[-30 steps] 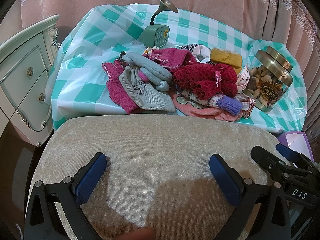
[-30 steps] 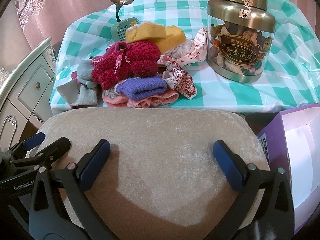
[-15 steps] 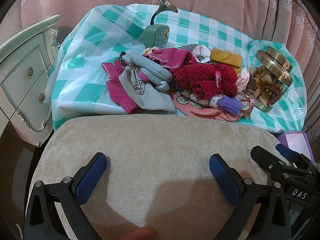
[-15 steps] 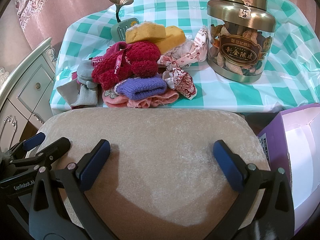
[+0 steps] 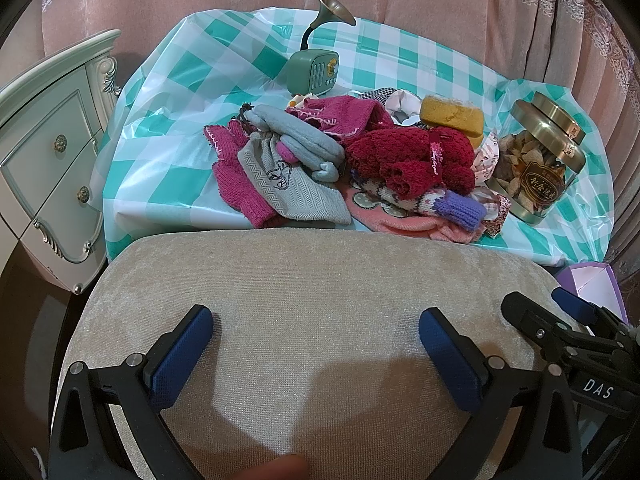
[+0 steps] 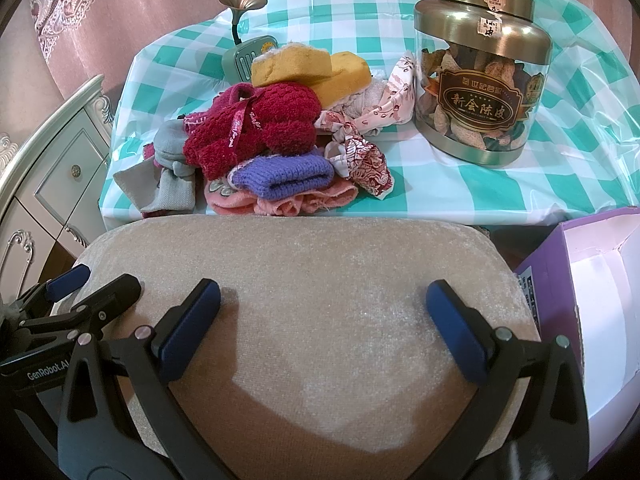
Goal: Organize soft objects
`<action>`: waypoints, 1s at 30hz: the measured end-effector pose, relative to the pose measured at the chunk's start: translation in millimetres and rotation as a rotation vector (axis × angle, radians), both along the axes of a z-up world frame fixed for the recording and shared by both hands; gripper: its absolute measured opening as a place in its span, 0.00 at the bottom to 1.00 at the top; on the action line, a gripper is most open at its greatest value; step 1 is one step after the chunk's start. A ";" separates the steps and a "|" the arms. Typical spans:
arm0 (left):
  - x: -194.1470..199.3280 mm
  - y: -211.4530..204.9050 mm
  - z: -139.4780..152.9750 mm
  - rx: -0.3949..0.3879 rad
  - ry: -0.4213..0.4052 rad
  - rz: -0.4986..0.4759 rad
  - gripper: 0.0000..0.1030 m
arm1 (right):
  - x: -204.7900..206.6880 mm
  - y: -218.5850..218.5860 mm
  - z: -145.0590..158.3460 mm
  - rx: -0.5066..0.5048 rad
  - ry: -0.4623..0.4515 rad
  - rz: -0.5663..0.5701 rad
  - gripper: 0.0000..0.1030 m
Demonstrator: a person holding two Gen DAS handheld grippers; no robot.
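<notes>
Left gripper: black frame, blue pads, spread wide, holding nothing; hovers over the beige velvety cushion.
Right gripper: same build, likewise spread and empty, at 3 o'clock of the left one.
Soft-object heap: tangled at 12 o'clock beyond the cushion, on the teal-and-white checked plastic-covered surface.
Count, knitwear: one dark red chunky knit piece; one purple ribbed knit cuff; one magenta knitted glove; one grey herringbone pouch. More may lie buried.
Count, sponges: two yellow foam blocks, stacked at the heap's 12 o'clock.
Count, hard items: one glass jar with brass lid at 2 o'clock; one green horn-shaped radio.
Container: one open purple cardboard box at 3 o'clock, probably the destination.
Risk, tangle: lifting one knit likely drags neighbours off the surface edge.
Risk, sponges: pulling the pieces beneath may topple them.
Risk, jar: floral fabric touches it; a tug could shift it.
</notes>
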State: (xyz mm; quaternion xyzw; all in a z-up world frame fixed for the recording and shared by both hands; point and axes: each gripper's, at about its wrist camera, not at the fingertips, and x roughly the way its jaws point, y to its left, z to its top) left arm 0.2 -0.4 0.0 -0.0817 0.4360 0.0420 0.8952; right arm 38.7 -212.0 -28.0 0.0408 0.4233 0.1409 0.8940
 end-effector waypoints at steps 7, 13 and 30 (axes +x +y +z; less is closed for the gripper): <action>2.4 -0.1 0.3 0.001 0.011 0.000 1.00 | 0.9 0.0 3.1 -0.011 0.031 0.019 1.00; 12.6 2.7 1.3 0.008 0.047 -0.008 1.00 | 7.6 -5.7 3.8 0.015 0.125 0.102 1.00; 34.5 21.7 21.7 -0.063 -0.034 -0.005 0.93 | 76.1 13.3 43.6 0.064 -0.021 0.157 1.00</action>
